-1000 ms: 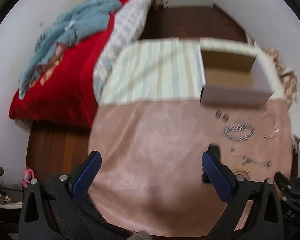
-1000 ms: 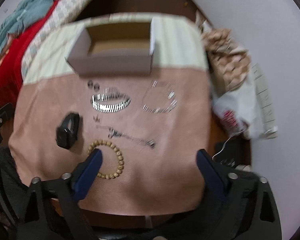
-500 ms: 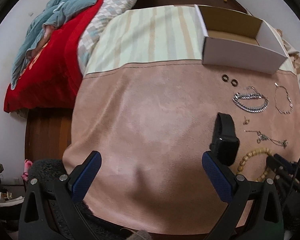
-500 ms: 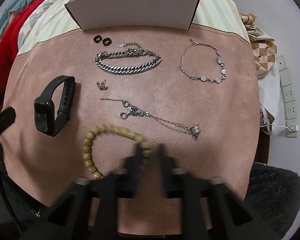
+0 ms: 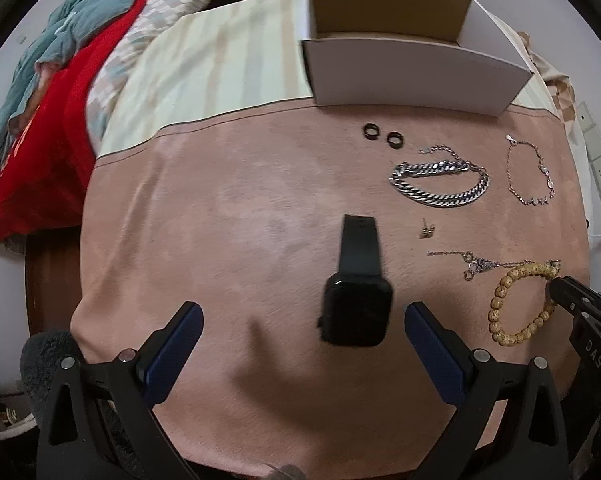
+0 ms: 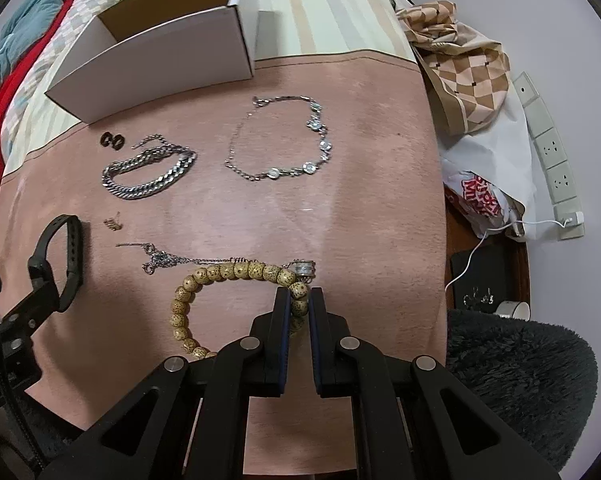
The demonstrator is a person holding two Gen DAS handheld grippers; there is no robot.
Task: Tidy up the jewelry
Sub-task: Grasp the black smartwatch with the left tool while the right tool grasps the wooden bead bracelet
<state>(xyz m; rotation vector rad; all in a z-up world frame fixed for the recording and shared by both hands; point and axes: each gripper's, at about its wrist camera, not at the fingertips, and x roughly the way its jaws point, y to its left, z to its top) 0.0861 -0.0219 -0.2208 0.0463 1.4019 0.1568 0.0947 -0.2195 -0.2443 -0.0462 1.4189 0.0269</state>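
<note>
My right gripper [image 6: 299, 300] is shut on one side of a wooden bead bracelet [image 6: 220, 272] that lies on the pink cloth [image 6: 372, 200]. In the left wrist view the same bracelet [image 5: 512, 308] sits at the right, with the right gripper's tip on it. My left gripper [image 5: 302, 316] is open, low over a black smartwatch [image 5: 356, 312], which lies between its fingers nearer the right one. Farther back lie two black rings [image 5: 382, 135], a silver curb chain [image 5: 440, 186], a thin stone bracelet [image 6: 284, 140], a small gold earring [image 5: 426, 230] and a thin chain [image 6: 160, 260].
An open white cardboard box [image 5: 400, 68] stands at the back on the striped cloth. A bed with a red blanket [image 5: 52, 128] is at the left. A checkered bag [image 6: 460, 60], a power strip [image 6: 552, 160] and a dark fuzzy cushion [image 6: 520, 380] are at the right.
Both grippers came down closer to the table. The right gripper went from wide open to shut on the bead bracelet. The left gripper moved over the smartwatch, still open.
</note>
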